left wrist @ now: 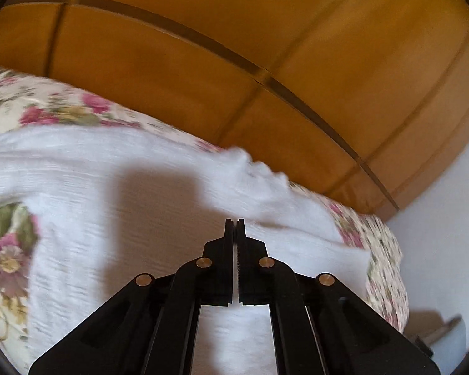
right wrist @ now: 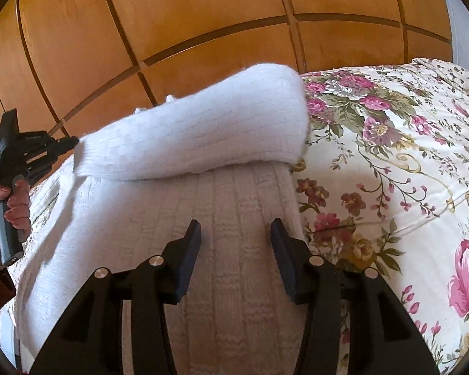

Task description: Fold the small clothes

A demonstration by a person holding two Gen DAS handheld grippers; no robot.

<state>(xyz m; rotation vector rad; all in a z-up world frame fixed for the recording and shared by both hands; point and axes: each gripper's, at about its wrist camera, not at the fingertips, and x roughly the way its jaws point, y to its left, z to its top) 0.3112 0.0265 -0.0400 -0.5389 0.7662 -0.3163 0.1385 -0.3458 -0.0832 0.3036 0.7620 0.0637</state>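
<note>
A floral bedspread (right wrist: 390,162) covers the bed, with a wooden panelled wardrobe (right wrist: 172,15) behind. A white knitted garment (right wrist: 234,218) lies on it. The left gripper (right wrist: 73,141), held in a hand (right wrist: 15,203), is clamped on the garment's sleeve end, lifted and folded across. The right gripper (right wrist: 236,234) hovers parted over the garment's body.

A bed (right wrist: 390,168) has a cream cover with pink flowers and green leaves. A white knitted sweater (right wrist: 228,206) lies flat on it, with one part lifted and folded over the rest.
</note>
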